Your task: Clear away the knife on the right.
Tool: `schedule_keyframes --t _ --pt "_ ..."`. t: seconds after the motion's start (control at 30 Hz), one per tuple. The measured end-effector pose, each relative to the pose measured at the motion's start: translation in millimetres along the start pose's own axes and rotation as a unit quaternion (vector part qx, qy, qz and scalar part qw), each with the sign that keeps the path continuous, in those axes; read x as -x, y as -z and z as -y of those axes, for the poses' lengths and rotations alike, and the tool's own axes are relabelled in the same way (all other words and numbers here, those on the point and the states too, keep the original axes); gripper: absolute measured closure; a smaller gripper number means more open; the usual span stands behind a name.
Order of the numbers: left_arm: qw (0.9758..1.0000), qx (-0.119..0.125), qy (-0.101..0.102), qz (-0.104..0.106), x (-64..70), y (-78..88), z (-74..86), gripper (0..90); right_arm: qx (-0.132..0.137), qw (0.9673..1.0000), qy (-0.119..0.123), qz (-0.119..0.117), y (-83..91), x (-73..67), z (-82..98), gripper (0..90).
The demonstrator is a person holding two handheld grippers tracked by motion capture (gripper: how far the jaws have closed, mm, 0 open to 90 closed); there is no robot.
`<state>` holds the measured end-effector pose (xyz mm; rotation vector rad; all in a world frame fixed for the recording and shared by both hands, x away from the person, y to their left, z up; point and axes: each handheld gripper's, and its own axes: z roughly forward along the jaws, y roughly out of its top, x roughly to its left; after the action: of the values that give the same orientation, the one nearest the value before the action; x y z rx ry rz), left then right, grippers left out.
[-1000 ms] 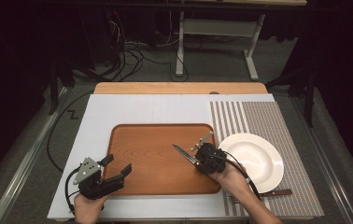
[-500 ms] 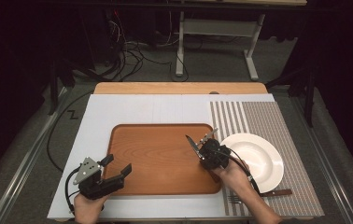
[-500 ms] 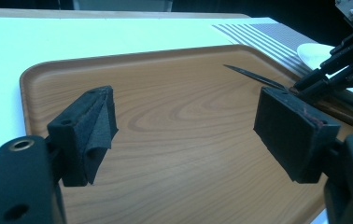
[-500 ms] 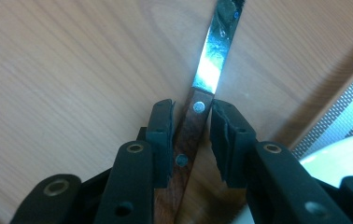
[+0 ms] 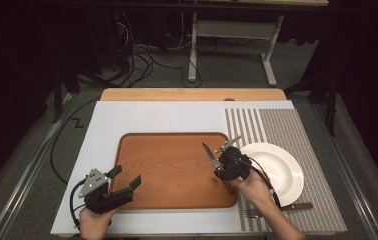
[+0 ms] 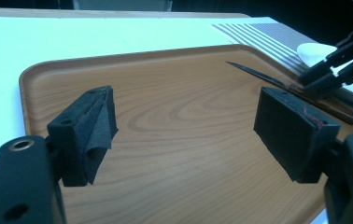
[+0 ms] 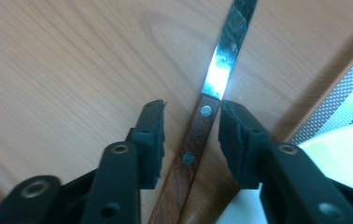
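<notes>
White table (image 5: pixel 142 120) is carrying a wooden tray (image 5: pixel 167 170), striped mat (image 5: pixel 297 130) and plate (image 5: pixel 277 165); no readable writing anywhere. Left gripper (image 5: pixel 127 186) is hovering at the tray's near-left corner, jaws spread, nothing between. Right gripper (image 7: pixel 191 135) has just been opening; its jaws are flanking the knife (image 7: pixel 202 135), which is lying on the tray's right side, pads off the handle.

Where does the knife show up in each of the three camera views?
High view: knife at the right end of the wooden tray, beside the right gripper.
Left gripper view: upper right, blade at.
Right gripper view: centre, handle between open jaws.
Shared landmark: the white plate.
</notes>
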<state>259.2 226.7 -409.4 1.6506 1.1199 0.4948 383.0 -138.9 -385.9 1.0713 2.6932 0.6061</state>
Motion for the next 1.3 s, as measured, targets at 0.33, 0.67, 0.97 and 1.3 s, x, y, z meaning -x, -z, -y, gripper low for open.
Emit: schedule_keyframes --t 0.33,0.67,0.97,1.3 --pt "1.0 0.0 0.001 0.0 0.1 -0.2 0.0 22.0 0.074 0.997 0.001 -0.023 25.2 7.6 19.6 42.6" --pt "1.0 0.0 0.001 -0.001 0.2 -0.2 -0.1 22.0 0.14 0.9896 -0.011 -0.03 43.4 17.5 43.0 36.3" --pt "1.0 0.001 0.0 -0.002 0.2 0.0 -0.1 22.0 0.177 0.9838 -0.02 -0.024 53.6 24.4 64.3 33.8" --pt "1.0 0.001 0.0 -0.002 0.3 0.2 -0.1 22.1 0.216 0.9752 -0.038 -0.028 62.4 32.2 91.6 31.1"
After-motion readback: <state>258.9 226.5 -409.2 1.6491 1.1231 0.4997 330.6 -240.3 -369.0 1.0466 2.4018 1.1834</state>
